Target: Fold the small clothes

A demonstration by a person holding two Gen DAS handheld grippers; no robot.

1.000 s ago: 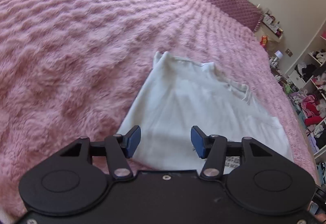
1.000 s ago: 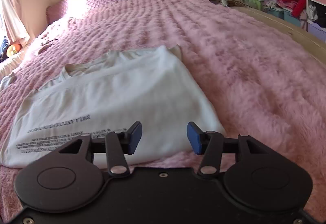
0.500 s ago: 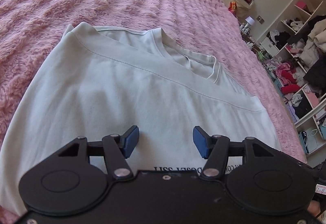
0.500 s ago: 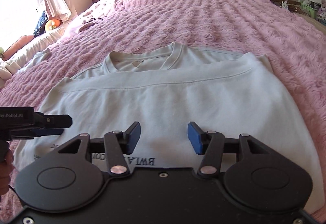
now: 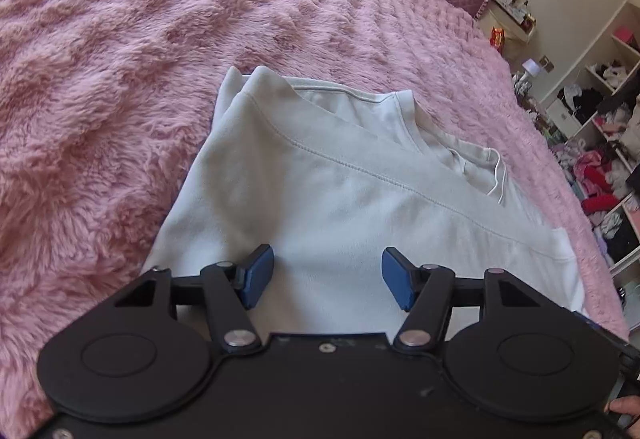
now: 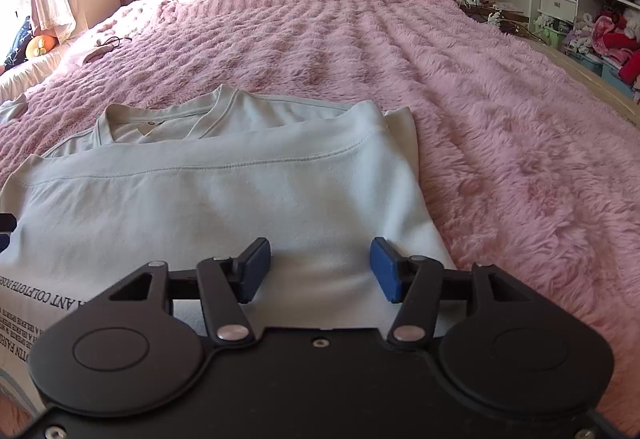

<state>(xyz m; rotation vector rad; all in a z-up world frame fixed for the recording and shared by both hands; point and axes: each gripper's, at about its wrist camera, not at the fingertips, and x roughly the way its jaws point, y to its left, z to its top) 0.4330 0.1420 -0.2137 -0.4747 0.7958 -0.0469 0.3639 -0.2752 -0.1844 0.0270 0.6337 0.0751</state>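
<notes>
At the left, the left gripper (image 5: 327, 276) is seen pointed down over the near-left part of the pale T-shirt (image 5: 344, 199), its jaws opening and its blue pads (image 5: 256, 275) parted, with nothing pinched between them; cloth is seen only behind the gap. The T-shirt is laid on the pink fluffy bedspread (image 5: 120, 79), already doubled so that its hem lies across the chest just short of the neckline (image 5: 460, 155), and a second layer is shown peeking out at the far-left corner. Further right, the right gripper (image 6: 320, 268) is held over the near-right part of the same garment, its jaws likewise opening and empty, the shirt's right edge (image 6: 424, 215) lying just beside it. Whether either gripper's tips touch the cloth cannot be told. The next fold is judged to be at risk in three ways. If only the top layer is caught, the stack may be peeled apart. If the pads are sunk too deep, the long pile of the bedspread may be seized with the cloth and dragged up. If one side is grasped nearer the middle than the other, the fold may be skewed and the neckline left uncovered unevenly.
</notes>
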